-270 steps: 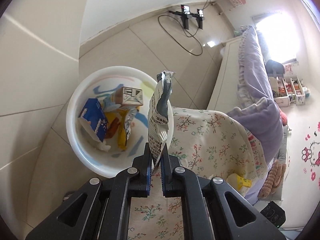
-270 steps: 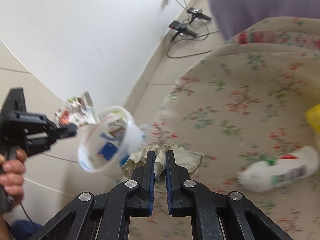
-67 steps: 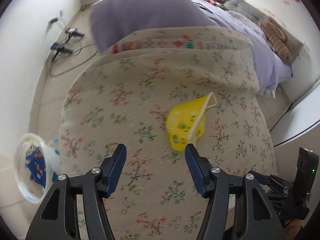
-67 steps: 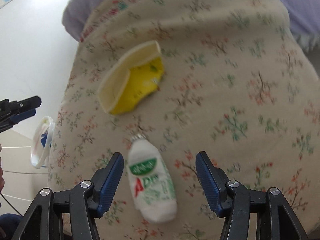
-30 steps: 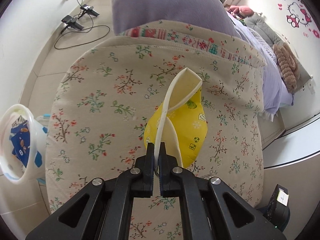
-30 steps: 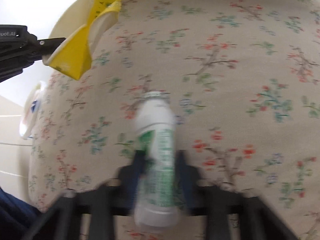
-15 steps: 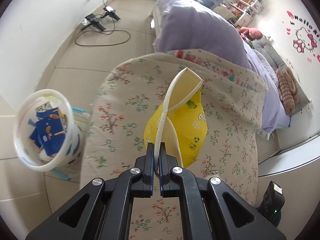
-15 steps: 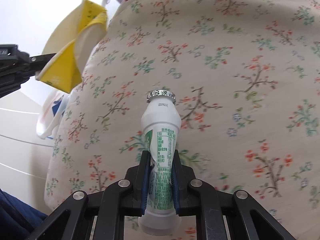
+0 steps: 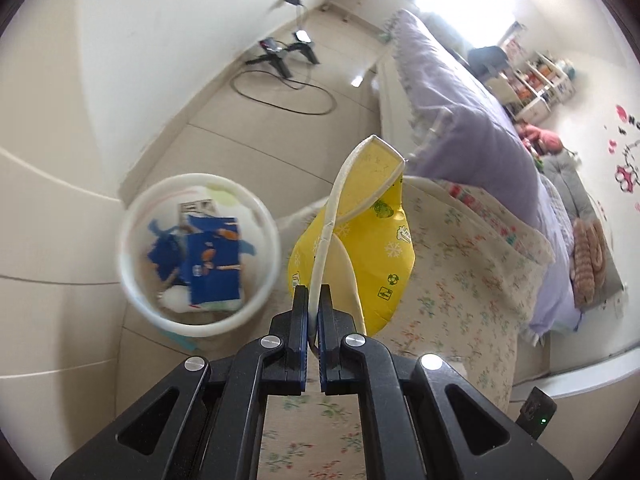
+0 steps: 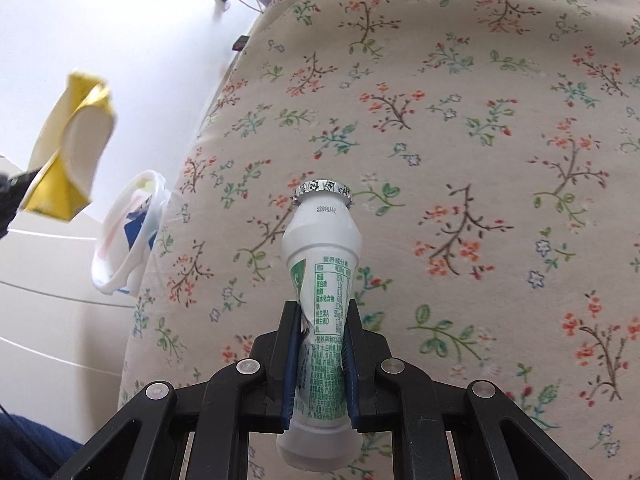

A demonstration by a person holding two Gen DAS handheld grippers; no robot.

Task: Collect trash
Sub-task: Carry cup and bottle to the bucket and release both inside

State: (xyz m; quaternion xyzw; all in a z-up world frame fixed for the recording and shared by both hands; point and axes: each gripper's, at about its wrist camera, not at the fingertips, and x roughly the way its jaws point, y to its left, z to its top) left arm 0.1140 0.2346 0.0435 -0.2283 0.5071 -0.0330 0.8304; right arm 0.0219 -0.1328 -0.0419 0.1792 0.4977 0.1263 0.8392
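Observation:
My left gripper (image 9: 313,298) is shut on the white rim of a squashed yellow paper cup (image 9: 360,248) and holds it in the air beside the white trash bin (image 9: 264,220), which holds blue cartons and wrappers. My right gripper (image 10: 320,312) is shut on a white drink bottle with green print (image 10: 320,272), foil lid pointing away, lifted over the floral bedspread (image 10: 480,120). In the right wrist view the yellow cup (image 10: 68,152) hangs at the far left above the bin (image 10: 120,232).
The bin stands on the tiled floor next to the bed's edge. Cables and small tripods (image 9: 284,56) lie on the floor by the wall. A purple duvet (image 9: 460,128) covers the bed beyond the floral spread.
My left gripper has carried the yellow cup off the bed towards the bin, which now looms larger and closer. My right gripper keeps its grip on the bottle and has lifted it slightly.

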